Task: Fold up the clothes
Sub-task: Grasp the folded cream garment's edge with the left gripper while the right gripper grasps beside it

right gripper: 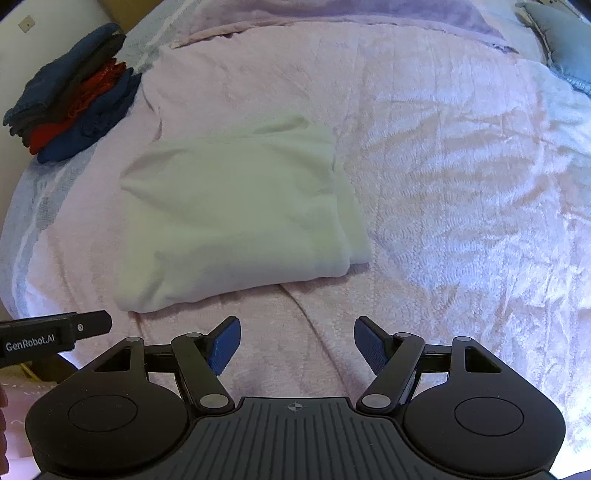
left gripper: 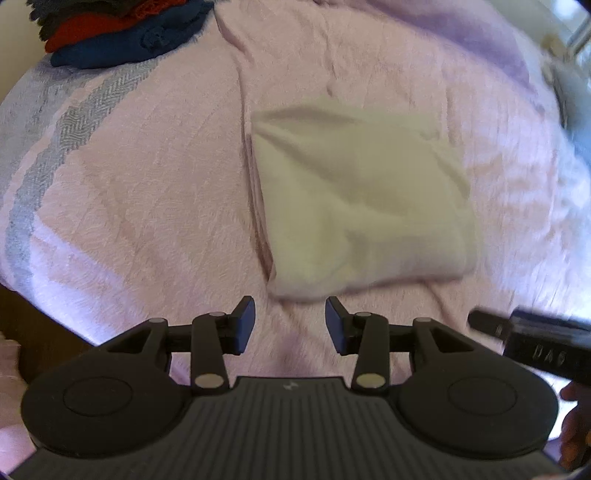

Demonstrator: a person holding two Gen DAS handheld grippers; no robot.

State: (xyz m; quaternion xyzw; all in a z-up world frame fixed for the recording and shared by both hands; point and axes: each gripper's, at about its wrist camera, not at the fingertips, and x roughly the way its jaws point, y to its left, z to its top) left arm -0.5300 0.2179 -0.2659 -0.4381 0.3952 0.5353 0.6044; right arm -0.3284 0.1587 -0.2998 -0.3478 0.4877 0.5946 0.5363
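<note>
White folded garment (left gripper: 364, 201) lies flat on the pink bedspread (left gripper: 147, 192), roughly a square bundle with a few soft creases on top and its layered edges showing along one side. Left tongs (left gripper: 290, 325) hang just short of the garment's near edge, spread apart, nothing between the blue pads (left gripper: 244, 325), not touching the cloth. Right tongs (right gripper: 297, 345) also sit short of the garment's near edge, off toward its right corner, spread wide and empty, over bare bedspread. Each camera catches the other tool's black body beside it: in the left view it sits past the garment's near right corner (left gripper: 532, 338); in the right view it sits below the garment's near left corner, with white lettering on it. Stack of folded clothes (right gripper: 74, 92), dark blue, red and black layers, sits on the bed well beyond the garment's far left corner, on a grey-striped strip of bedding (left gripper: 70, 122). A purple blanket (right gripper: 369, 14) runs across the bed on the far side of the garment. Grey pillow (right gripper: 561, 40) lies far off past the garment's right side. Left view is somewhat motion-blurred.
</note>
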